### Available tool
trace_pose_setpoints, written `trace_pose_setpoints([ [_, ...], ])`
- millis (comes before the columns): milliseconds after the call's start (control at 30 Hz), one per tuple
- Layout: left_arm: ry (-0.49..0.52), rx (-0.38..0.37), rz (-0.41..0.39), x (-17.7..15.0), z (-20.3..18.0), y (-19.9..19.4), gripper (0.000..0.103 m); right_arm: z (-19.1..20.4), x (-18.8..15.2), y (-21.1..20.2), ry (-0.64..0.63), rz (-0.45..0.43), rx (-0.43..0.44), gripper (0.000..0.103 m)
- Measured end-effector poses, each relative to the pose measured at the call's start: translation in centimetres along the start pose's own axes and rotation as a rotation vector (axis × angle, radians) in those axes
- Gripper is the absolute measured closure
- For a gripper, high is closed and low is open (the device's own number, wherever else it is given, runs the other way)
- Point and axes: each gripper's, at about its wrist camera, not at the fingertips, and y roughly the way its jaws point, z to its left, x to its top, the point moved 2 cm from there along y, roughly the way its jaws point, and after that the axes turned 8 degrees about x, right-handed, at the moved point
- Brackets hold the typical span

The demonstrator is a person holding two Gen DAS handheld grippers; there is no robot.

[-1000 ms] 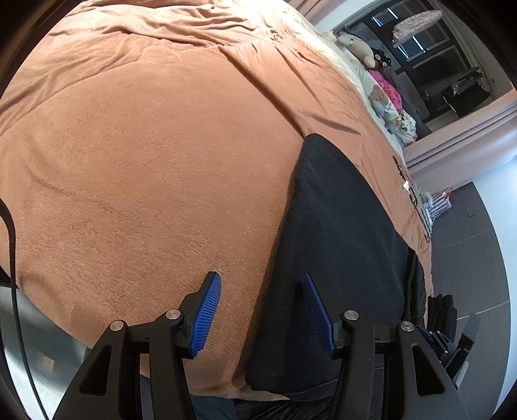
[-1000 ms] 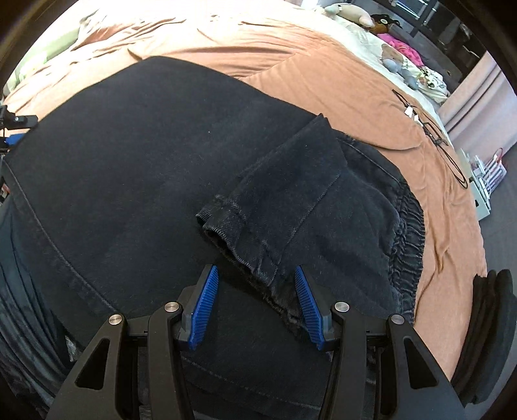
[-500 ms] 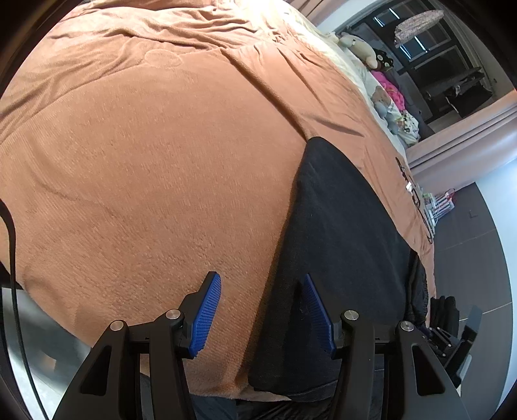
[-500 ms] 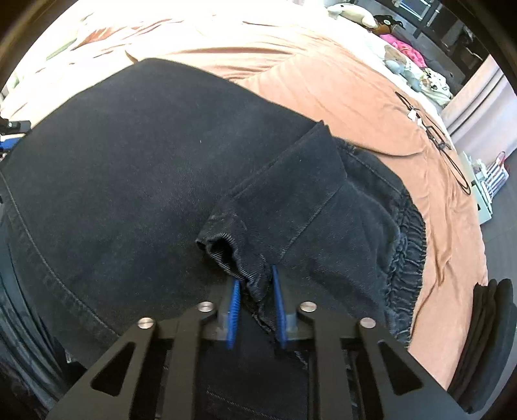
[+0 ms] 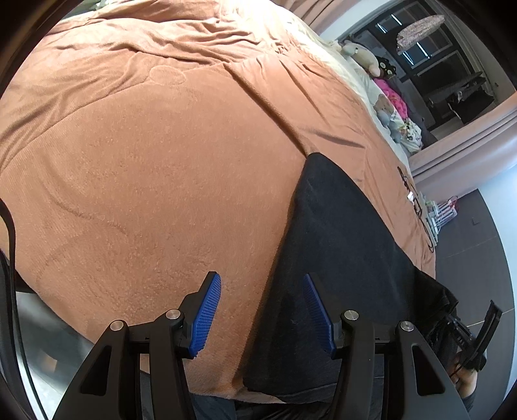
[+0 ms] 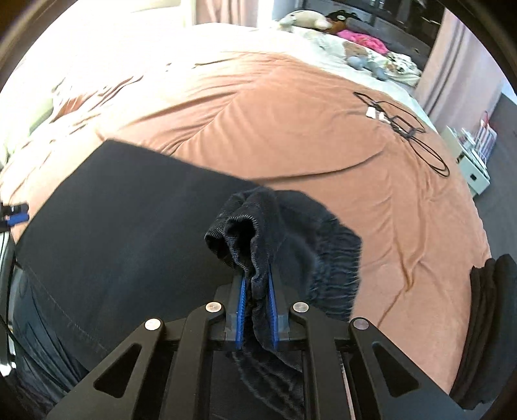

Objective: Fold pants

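meanwhile, black pants (image 6: 106, 226) lie spread on a bed under a rust-brown blanket (image 6: 290, 122), with 1 bunched hem (image 6: 245, 239) caught in the right gripper (image 6: 256, 284). its 2 blue pads are closing, pressed nearly together with the dark ribbed cloth pinched between them, and the fabric stands up in a fold above the fingertips while the rest of the garment stays flat to the left. the left gripper (image 5: 262, 284) hangs over the near edge of the bed, its fingers spread apart with nothing between them; 1 pad (image 5: 206, 316) sits over bare blanket (image 5: 145, 181), the other over the edge of the pants (image 5: 339, 232). a black cable (image 6: 407, 129) loops across the blanket's far right side, and soft toys (image 6: 303, 19) line the far end of the bed.
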Motion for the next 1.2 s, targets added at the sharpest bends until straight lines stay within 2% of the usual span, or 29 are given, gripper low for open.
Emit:
trace_pose_setpoints([
  [267,0.004,0.013,-0.011,0.5,-0.8,-0.4,0.047,-5.3,0.6,-0.5,0.119,-0.046,0.008,0.094],
  [467,0.002,0.021,-0.014,0.3,-1.0,-0.5,0.047,-9.1,0.2,-0.5,0.267,-0.044,0.065,0.088],
  [500,0.000,0.022,-0.013,0.3,-1.0,-0.4,0.047,-9.5,-0.1,-0.6,0.284,-0.046,0.081,0.085],
  [567,-0.003,0.026,-0.008,0.1,-0.9,-0.2,0.047,-10.6,-0.4,-0.7,0.315,-0.051,0.109,0.053],
  [633,-0.005,0.030,-0.002,0.0,-0.9,0.0,0.047,-11.5,-1.2,-0.9,0.351,-0.072,0.139,0.041],
  [800,0.003,0.041,0.006,0.0,-1.1,0.4,0.047,-14.3,-2.6,0.0,0.452,-0.061,0.216,0.041],
  [967,0.008,0.058,0.029,-0.3,-0.7,1.1,0.047,-15.7,-3.4,2.4,0.500,0.003,0.295,0.041],
  [1200,0.015,0.072,0.050,-1.2,-0.4,1.8,0.047,-18.1,-3.3,5.7,0.573,0.055,0.349,0.041],
])
